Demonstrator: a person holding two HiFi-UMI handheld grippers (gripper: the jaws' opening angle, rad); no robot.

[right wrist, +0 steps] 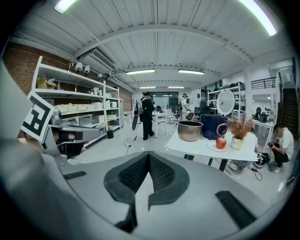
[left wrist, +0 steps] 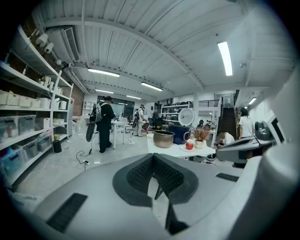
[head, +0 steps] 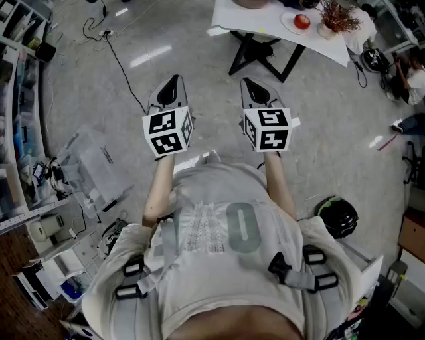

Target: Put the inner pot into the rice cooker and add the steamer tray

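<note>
A metal inner pot stands on a white table some way ahead of me. The dark blue rice cooker stands just behind it. I see no steamer tray. My left gripper and right gripper are held side by side over the floor, short of the table. Both point toward it. Each one's jaws are shut with nothing between them.
On the table are a red apple on a plate and a vase of dried plants. Shelving lines the left wall. Cables, plastic bins and a helmet lie on the floor. A person stands farther back.
</note>
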